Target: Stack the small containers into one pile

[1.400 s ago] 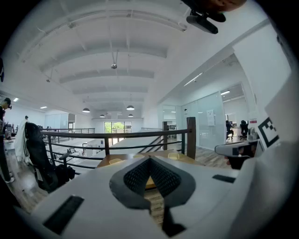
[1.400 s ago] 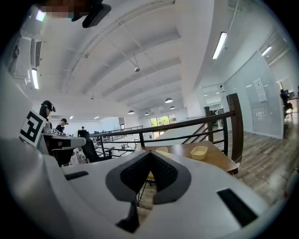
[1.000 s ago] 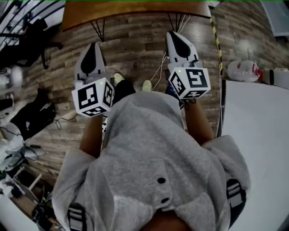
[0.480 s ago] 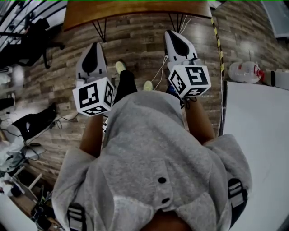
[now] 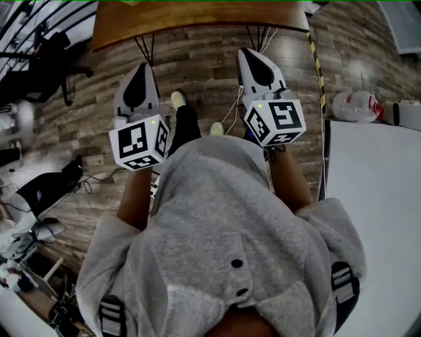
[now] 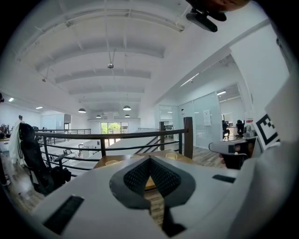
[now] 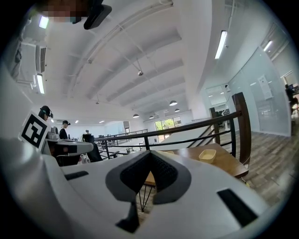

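A wooden table (image 5: 197,13) lies ahead at the top of the head view, and no containers show on it there. In the left gripper view, small pale yellow containers (image 6: 112,162) (image 6: 171,156) sit on the table beyond the jaws. The right gripper view shows one small yellow container (image 7: 207,155) on the table's right part (image 7: 224,164). My left gripper (image 5: 140,67) and right gripper (image 5: 245,52) are held level over the wood floor, short of the table. Both are shut with nothing between their pads.
A black railing (image 6: 117,136) runs behind the table. A white tabletop (image 5: 378,197) fills the right of the head view, with white jugs (image 5: 355,103) on the floor beside it. At the left are a black office chair (image 5: 49,62) and bags and cables (image 5: 46,187).
The person has stepped a little toward the table, and its edge shows slightly larger. Both grippers shifted slightly with the step and stayed shut.
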### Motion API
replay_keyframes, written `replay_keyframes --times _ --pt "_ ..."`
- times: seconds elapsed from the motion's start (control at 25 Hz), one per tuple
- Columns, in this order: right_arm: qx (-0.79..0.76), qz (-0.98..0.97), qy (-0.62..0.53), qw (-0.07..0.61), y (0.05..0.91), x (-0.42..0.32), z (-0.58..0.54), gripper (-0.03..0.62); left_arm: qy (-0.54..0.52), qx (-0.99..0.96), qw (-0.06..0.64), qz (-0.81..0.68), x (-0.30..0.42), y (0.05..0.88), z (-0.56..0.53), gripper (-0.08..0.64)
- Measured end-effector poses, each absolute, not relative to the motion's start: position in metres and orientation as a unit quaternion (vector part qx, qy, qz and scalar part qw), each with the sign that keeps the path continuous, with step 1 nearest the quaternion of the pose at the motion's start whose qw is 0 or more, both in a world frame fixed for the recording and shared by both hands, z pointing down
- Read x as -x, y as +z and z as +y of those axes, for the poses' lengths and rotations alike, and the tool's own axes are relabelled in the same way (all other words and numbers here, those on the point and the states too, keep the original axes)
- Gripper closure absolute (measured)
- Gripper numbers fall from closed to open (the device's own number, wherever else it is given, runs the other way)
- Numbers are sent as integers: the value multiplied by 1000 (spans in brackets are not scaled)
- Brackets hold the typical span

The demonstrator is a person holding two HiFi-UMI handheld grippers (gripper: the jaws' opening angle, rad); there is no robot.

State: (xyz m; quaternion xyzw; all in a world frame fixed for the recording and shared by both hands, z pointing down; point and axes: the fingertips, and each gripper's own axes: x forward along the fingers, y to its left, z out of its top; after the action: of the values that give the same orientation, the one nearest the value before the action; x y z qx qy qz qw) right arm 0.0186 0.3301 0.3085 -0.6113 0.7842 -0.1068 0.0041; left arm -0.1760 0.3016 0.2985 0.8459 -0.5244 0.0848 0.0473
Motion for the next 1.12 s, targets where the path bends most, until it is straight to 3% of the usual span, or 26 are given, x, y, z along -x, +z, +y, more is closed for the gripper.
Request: replay_keyframes --times 0.52,1.12 --pt "623 772 -123 -6 324 -10 232 578 103 -846 88 -515 187 328 207 548" --pt "627 771 -110 -14 311 8 120 578 96 -857 84 -499 192 318 94 548"
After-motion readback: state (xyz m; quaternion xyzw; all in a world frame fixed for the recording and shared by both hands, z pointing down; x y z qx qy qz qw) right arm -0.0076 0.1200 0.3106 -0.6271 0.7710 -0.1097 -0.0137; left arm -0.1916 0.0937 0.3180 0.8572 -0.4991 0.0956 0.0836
